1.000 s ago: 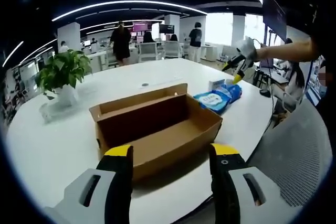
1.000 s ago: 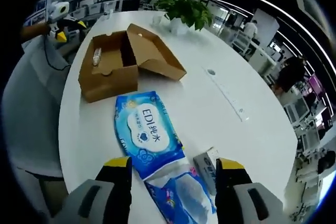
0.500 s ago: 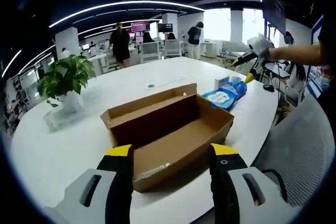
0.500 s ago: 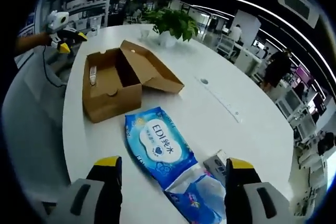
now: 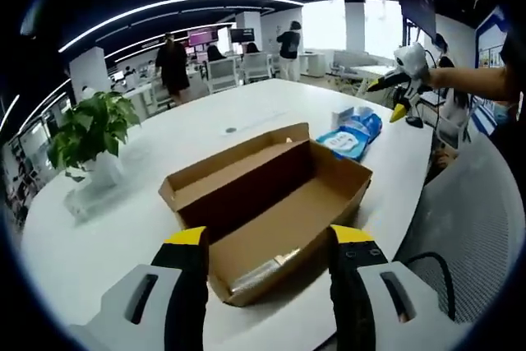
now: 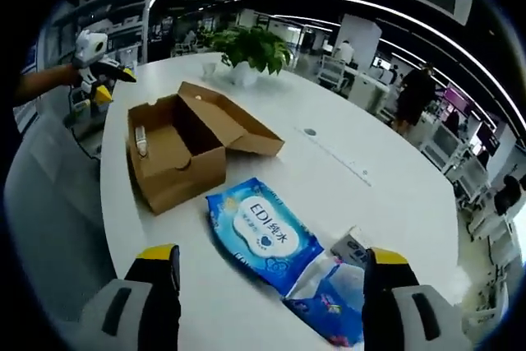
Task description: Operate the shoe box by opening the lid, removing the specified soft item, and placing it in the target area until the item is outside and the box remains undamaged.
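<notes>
An open brown cardboard shoe box lies on the white table, its lid folded back flat on the far side. A small clear-wrapped item rests inside at the near end. My left gripper hovers open just before the box. In the right gripper view the same box sits at the left, and a blue wet-wipes pack lies flat outside it. My right gripper is open above the table edge near that pack. The right gripper also appears far right in the left gripper view.
A potted plant stands at the table's left. A second blue pack and a small white box lie beside the wipes. A grey mesh chair is at the right. People stand among desks in the background.
Both cameras have lifted and pulled back a little, so the box interior shows more. The wipes pack lies in the same spot on the table. Both grippers stay open.
</notes>
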Tool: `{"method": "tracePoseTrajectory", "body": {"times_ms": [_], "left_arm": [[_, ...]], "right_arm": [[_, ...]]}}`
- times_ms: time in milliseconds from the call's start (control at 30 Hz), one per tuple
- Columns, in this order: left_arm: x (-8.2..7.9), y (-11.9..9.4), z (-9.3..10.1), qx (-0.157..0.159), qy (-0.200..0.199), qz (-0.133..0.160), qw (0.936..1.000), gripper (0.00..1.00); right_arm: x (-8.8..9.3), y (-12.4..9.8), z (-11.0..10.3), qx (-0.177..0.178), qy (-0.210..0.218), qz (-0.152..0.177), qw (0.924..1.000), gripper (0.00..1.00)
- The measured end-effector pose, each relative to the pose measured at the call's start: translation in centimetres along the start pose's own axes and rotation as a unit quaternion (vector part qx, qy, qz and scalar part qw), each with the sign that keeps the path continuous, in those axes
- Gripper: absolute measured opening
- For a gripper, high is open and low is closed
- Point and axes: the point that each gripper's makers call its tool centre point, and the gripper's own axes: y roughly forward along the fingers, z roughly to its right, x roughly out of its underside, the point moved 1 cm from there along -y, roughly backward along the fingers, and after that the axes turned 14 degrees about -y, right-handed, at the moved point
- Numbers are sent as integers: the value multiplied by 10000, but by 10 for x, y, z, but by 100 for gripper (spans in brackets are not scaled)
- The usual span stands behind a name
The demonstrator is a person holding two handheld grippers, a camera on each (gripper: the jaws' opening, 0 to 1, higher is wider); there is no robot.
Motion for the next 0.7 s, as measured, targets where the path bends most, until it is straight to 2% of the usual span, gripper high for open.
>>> {"method": "tracePoseTrajectory", "body": {"times_ms": [467,700], "left_arm": [[-3,11,-4,394,286,-430,9979,59],[-11,17,-9,572,510,-604,9952,56]], "right_arm": [[-3,-7,-22,133,227,186,9995,97],[-7,-11,-33,198,373,309,9986,97]]}}
